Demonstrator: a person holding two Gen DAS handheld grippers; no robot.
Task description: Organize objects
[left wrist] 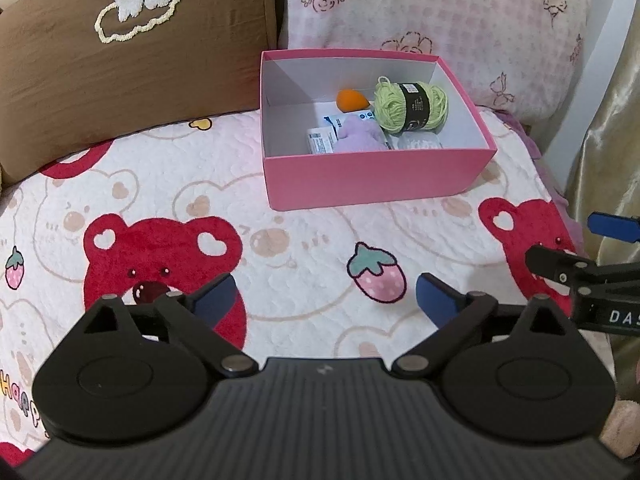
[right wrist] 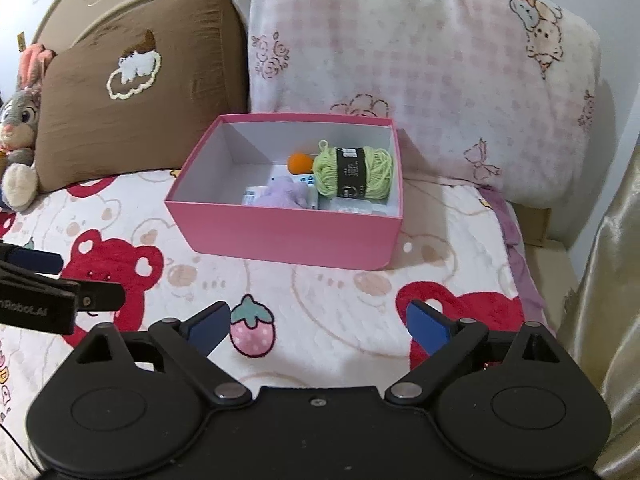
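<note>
Nearest each camera, the black housing and linkage of the hand-held grippers fill the lower edge. The left gripper (left wrist: 324, 300), with dark blue pads, has its jaws spread wide and nothing between them. The right gripper (right wrist: 318, 326) is likewise spread wide and empty. Both hang above a white plush blanket (left wrist: 300, 248) printed with red bears and pink strawberries; neither touches it. In the left wrist view the tips of the right gripper enter at the right edge, and in the right wrist view the left gripper enters at the left edge.

Farther back, an open pink cardboard box (left wrist: 372, 176) with a white interior rests on the blanket. Inside it, toward the right, lies a light green yarn skein (left wrist: 412, 106) wrapped in a black label. A small orange teardrop-shaped object (left wrist: 350, 101) lies at the far wall, left of the skein. A pale purple soft item (left wrist: 358, 136) lies nearer, on white printed packets (left wrist: 320, 142).

Behind the box, a brown cushion (left wrist: 132, 64) with a white embroidered cloud stands far left. A pink-and-white checked pillow (left wrist: 440, 28) stands far right. A grey plush rabbit (right wrist: 18, 136) sits at the far left edge of the right wrist view.
</note>
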